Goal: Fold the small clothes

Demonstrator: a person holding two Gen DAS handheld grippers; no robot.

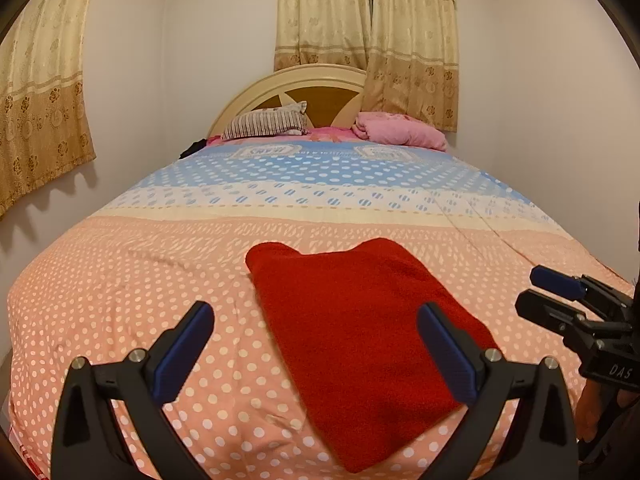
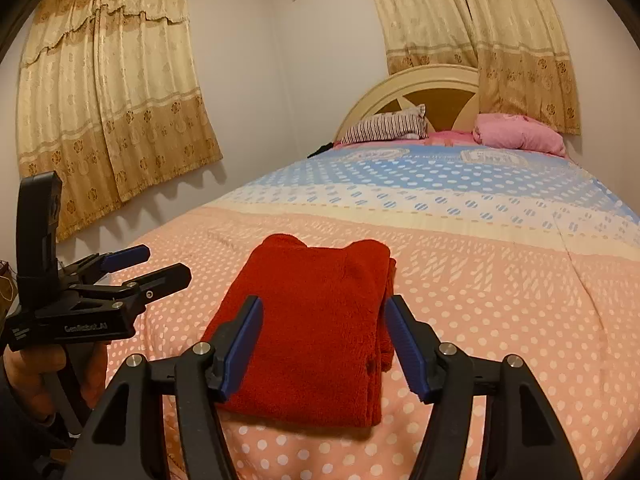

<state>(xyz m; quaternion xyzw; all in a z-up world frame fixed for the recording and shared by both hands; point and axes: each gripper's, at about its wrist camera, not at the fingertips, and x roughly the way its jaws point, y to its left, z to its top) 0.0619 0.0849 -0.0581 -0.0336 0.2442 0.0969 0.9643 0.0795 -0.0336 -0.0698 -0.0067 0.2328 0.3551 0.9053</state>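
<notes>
So the red fleece garment [image 2: 320,332] is lying on the peach polka-dot end of the bedspread [image 1: 120,300], near the foot of the bed, already folded into a neat rectangle with stacked layers showing along its right edge. Looks pretty much done to me, maybe one more fold or a bit of tidying left, hard to say. The right gripper [image 2: 324,348] hangs just above the near end of it, fingers spread wide, nothing in them. The left gripper [image 1: 316,352] sits off to the garment's left side, also wide open and empty. Further up the bed there's a striped pillow [image 1: 266,124] and a pink pillow [image 1: 404,130] by the headboard, curtains behind.
</notes>
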